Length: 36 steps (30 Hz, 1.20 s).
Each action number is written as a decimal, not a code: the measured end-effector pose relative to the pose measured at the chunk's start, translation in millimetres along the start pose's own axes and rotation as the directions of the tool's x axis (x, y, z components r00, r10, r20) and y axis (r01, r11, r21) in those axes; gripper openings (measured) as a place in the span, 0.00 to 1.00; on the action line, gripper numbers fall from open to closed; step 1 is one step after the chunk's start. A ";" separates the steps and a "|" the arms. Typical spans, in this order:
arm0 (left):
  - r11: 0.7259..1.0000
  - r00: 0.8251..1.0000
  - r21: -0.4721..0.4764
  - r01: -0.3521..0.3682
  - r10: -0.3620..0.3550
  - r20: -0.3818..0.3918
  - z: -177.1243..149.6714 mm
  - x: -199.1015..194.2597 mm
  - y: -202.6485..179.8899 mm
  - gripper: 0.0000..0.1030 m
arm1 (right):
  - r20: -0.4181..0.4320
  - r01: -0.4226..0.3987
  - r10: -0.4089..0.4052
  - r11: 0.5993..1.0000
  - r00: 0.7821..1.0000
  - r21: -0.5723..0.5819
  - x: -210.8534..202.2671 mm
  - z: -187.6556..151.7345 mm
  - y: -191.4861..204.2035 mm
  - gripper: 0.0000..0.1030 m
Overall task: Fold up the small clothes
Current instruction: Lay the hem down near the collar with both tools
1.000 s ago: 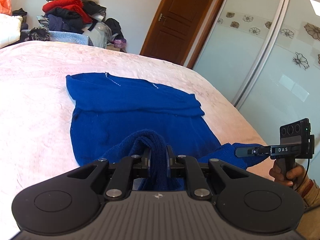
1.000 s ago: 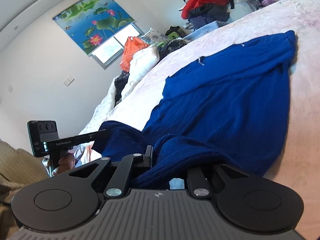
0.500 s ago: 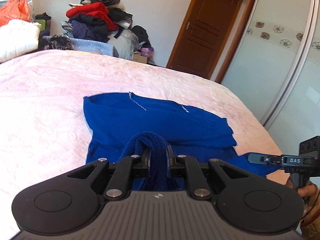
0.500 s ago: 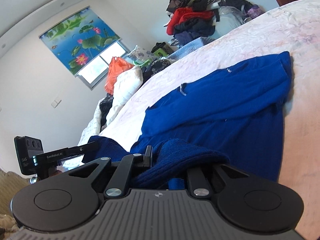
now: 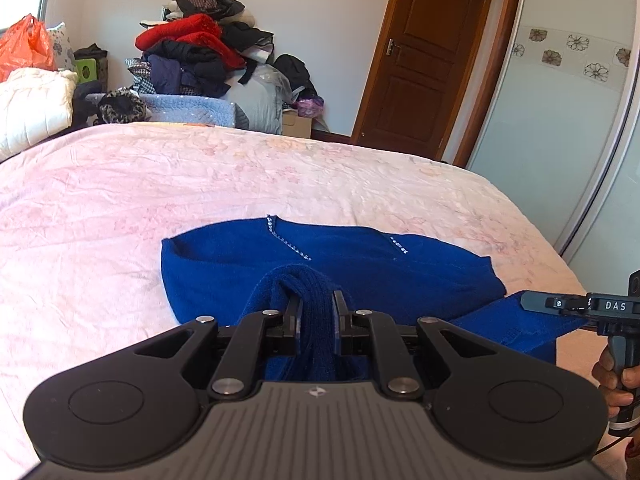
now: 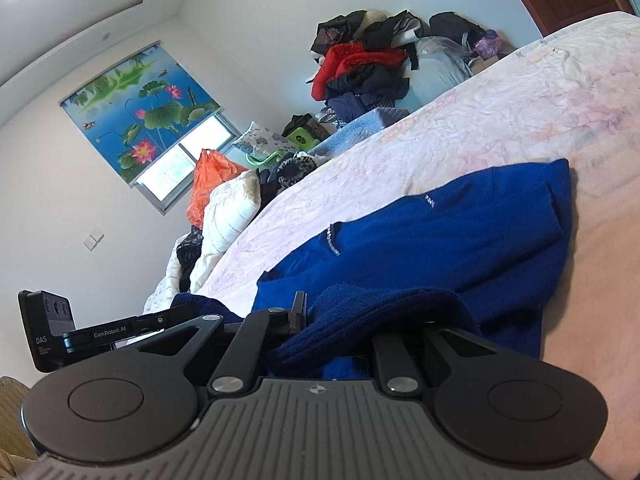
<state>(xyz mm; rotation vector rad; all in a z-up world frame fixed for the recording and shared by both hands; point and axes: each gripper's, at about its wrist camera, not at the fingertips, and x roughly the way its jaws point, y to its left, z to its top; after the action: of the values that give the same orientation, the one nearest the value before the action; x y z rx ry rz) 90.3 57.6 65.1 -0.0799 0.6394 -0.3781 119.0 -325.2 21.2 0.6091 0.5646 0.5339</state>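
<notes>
1. The left gripper [image 5: 316, 312] is clamped on a bunched ribbed edge of a blue sweater [image 5: 360, 264], the knit standing up between its two narrow black fingers [image 5: 294, 314].
2. The right gripper [image 6: 360, 320] has the same sweater's hem pinched in it; a thick fold of blue knit drapes over its right finger and hides it, so only the left finger [image 6: 298, 310] shows.
3. Seen from the left wrist camera, the right gripper comes in at the frame's right edge, holding a lifted corner of the garment, with the person's right hand [image 5: 614, 372] around its grip.
4. The sweater lies on a pink bedspread [image 5: 200, 176], its far part flat, its near edge raised by both grippers.
5. Beyond the bed, a heap of clothes [image 5: 196, 56] rises against the white wall, beside a wooden door [image 5: 428, 56] and an orange bag [image 5: 26, 46].
</notes>
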 end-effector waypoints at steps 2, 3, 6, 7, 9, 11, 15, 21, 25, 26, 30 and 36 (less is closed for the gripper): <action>1.000 1.000 0.003 -0.006 0.006 0.002 5.5 5.3 0.4 0.13 | 0.003 0.000 0.000 1.000 1.000 0.008 6.5 6.3 -3.2 0.16; 1.000 1.000 0.001 -0.011 0.011 0.002 8.1 8.1 0.8 0.13 | 0.004 0.000 0.000 1.000 1.000 0.013 10.4 9.4 -5.2 0.16; 1.000 1.000 -0.003 -0.026 0.026 0.000 16.0 17.9 3.6 0.13 | 0.009 -0.001 0.000 0.999 1.000 0.043 22.8 18.7 -13.5 0.16; 1.000 1.000 -0.006 -0.030 0.030 -0.001 18.7 21.3 4.9 0.13 | 0.011 -0.005 0.004 0.998 1.000 0.056 26.4 20.8 -17.3 0.16; 0.999 0.999 -0.011 -0.038 0.038 -0.003 24.2 29.0 7.4 0.13 | 0.013 -0.006 0.005 0.997 1.000 0.082 34.9 25.4 -24.9 0.16; 0.999 0.999 -0.014 -0.048 0.048 -0.011 28.6 37.3 9.8 0.13 | 0.012 -0.003 0.001 0.995 1.000 0.102 43.3 30.4 -31.8 0.16; 0.998 0.997 -0.002 -0.070 0.070 -0.031 37.4 57.8 14.0 0.13 | 0.003 0.023 -0.024 0.994 1.000 0.107 60.8 40.5 -41.4 0.16; 0.995 0.992 0.007 -0.104 0.104 -0.069 48.3 99.1 20.0 0.13 | -0.014 0.062 -0.061 0.990 0.998 0.124 89.0 56.2 -59.8 0.16; 0.992 0.984 -0.016 -0.126 0.123 -0.130 50.8 134.6 27.8 0.13 | -0.034 0.098 -0.094 0.981 0.995 0.165 109.3 62.4 -80.6 0.16; 0.991 0.981 -0.028 -0.131 0.126 -0.145 50.5 141.6 30.2 0.13 | -0.042 0.105 -0.099 0.978 0.994 0.180 114.2 62.4 -85.6 0.16; 0.989 0.977 -0.102 -0.107 0.085 -0.196 50.1 157.1 46.3 0.14 | -0.073 0.135 -0.122 0.969 0.990 0.206 129.0 59.7 -99.5 0.18; 0.961 0.981 -0.273 -0.049 -0.004 -0.193 61.3 155.7 81.7 0.32 | -0.090 0.136 -0.119 0.968 0.989 0.211 135.5 60.4 -103.6 0.19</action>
<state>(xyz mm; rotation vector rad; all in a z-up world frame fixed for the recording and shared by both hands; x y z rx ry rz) 267.7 73.5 10.6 -0.3059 0.8814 -0.2737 285.0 -337.6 -49.7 0.7555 0.7358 0.3780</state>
